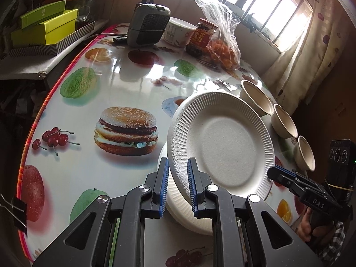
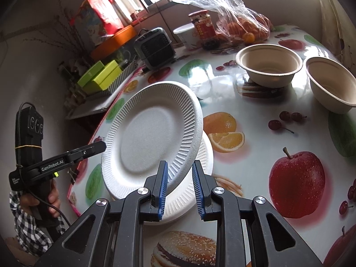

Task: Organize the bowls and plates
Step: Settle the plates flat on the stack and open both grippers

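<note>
The left hand-held gripper (image 1: 178, 171) is clenched on the near rim of a white ridged paper plate (image 1: 222, 144), its blue pads pressing the fluted edge from either side. The right hand-held gripper (image 2: 179, 173) grasps the same paper plate at the opposite rim, so the plate is held between the two, tilted and raised off the counter (image 1: 89, 93). Directly beneath the held plate, just ahead of both pairs of fingertips, lies a second paper plate (image 2: 200, 155) flat on the fruit-printed counter; whether the raised plate's lower edge touches it cannot be told.

Ahead and to the right of the right hand-held gripper stand two beige paper bowls: the farther bowl (image 2: 269, 66) and the nearer bowl (image 2: 331, 86), upright and apart from each other. From the left wrist view a third bowl (image 1: 306, 153) shows in the same row, to the right of that gripper and beyond the plate.

Far ahead of both grippers, at the counter's back edge, stand a small grey fan heater (image 1: 149, 25), a white tub (image 1: 178, 32), a red-lidded jar (image 1: 201, 37) and a clear plastic bag of oranges (image 1: 224, 53). A checked sleeve (image 2: 24, 224) shows at the hand behind the left gripper's handle.
</note>
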The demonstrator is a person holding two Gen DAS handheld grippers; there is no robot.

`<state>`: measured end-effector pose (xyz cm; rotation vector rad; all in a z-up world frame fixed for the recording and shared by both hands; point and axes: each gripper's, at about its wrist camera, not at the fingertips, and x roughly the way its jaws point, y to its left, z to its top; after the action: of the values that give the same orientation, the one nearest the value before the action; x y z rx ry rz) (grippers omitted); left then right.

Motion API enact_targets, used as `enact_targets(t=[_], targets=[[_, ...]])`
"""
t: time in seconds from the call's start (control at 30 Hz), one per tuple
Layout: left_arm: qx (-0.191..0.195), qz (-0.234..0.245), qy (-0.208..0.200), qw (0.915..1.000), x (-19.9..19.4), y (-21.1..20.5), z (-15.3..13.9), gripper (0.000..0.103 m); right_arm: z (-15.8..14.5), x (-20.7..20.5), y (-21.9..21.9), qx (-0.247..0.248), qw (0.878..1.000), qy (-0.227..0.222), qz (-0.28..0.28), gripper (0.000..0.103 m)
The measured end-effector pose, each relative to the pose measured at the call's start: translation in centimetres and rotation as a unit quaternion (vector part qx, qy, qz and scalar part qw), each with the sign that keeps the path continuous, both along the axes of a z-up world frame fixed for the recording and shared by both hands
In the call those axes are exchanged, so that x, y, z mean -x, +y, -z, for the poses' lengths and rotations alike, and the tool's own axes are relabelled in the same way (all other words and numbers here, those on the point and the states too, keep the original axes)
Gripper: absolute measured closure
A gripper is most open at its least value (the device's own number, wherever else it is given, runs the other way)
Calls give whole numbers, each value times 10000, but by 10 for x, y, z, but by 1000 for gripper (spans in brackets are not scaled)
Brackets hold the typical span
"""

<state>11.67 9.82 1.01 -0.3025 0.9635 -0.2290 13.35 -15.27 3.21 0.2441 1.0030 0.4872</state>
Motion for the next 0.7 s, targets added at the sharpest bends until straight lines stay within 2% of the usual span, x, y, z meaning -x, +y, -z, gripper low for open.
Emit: enact_targets(t=[0.7], targets=[[-62, 4, 200, 9998, 14, -1, 17, 86, 15, 10, 1, 77, 9998, 168, -4, 80]])
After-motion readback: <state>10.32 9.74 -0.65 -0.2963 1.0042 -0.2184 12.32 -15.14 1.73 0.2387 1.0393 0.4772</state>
